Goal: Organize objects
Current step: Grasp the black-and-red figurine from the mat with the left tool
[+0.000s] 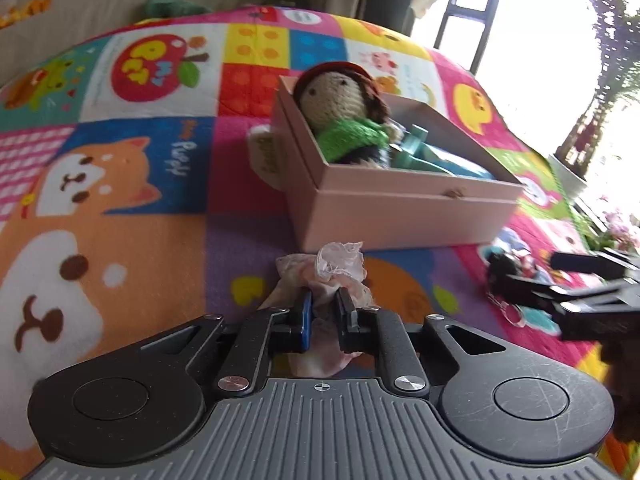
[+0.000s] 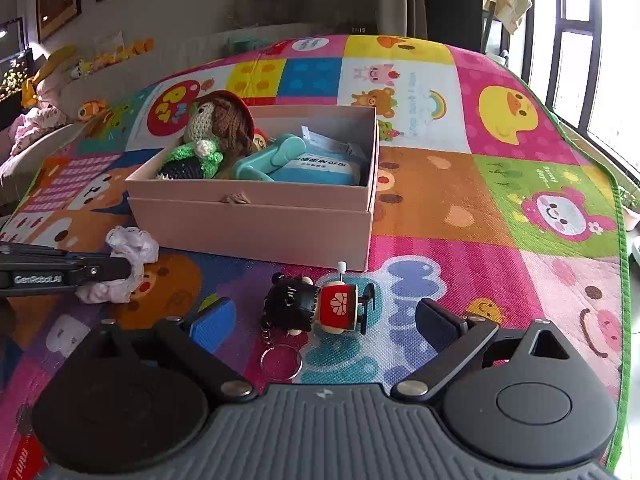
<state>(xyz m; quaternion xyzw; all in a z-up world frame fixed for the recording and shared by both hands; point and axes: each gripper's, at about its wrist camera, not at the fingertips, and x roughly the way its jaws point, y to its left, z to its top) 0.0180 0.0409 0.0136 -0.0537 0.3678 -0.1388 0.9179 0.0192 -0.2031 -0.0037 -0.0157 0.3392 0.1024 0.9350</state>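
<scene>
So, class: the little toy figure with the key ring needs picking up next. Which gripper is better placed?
The right gripper: it is open, with the toy figure lying between its fingers. The left gripper is shut on a pink cloth.

Pink box (image 2: 256,222) holds crocheted doll (image 2: 212,136); lace scrunchie (image 1: 340,268) and figurine keychain (image 2: 316,306) lie on mat.

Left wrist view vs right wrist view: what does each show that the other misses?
Left wrist only: the left claw shut on the pink cloth, seen up close between its fingers.
Right wrist only: the right claw wide open around the keychain figure with its key ring.
Both: the pink box holding the knitted doll, on the play mat.
</scene>
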